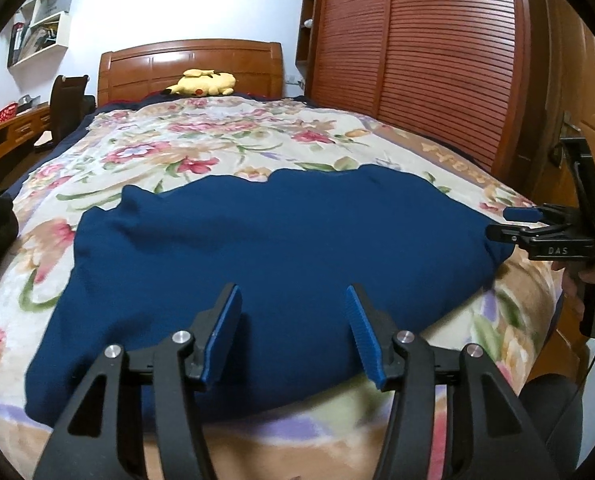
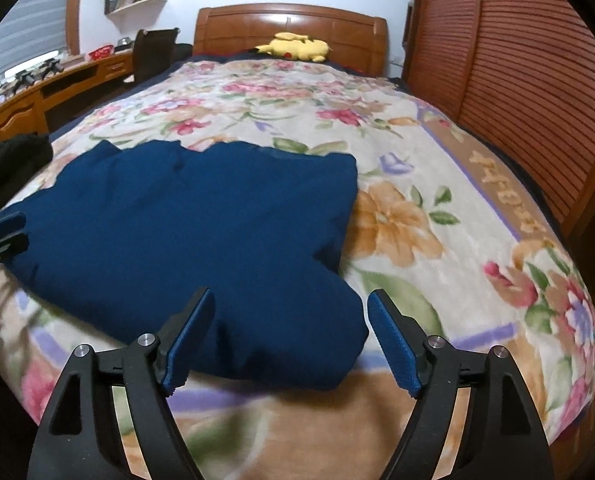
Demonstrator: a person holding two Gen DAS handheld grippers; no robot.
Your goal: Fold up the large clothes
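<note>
A large dark blue garment (image 1: 277, 240) (image 2: 201, 220) lies spread in a folded shape across the near end of a bed with a floral blanket (image 1: 201, 140) (image 2: 417, 184). My left gripper (image 1: 293, 316) hovers over the garment's near edge, jaws apart, with no cloth pinched between the blue pads. My right gripper (image 2: 289, 332) stands open over the garment's near right corner, which bulges between the fingers without being pressed. The right gripper (image 1: 505, 222) also shows at the garment's right end in the left wrist view. The left gripper (image 2: 5, 232) appears at the left edge of the right wrist view.
A yellow plush toy (image 1: 203, 83) (image 2: 295, 46) lies by the wooden headboard (image 1: 189, 60). A slatted wooden wardrobe (image 1: 437, 60) (image 2: 517, 60) runs along the bed's right side. A desk (image 2: 37, 92) and a dark chair (image 1: 67, 100) stand on the left. Dark cloth (image 2: 9, 160) lies at the left edge.
</note>
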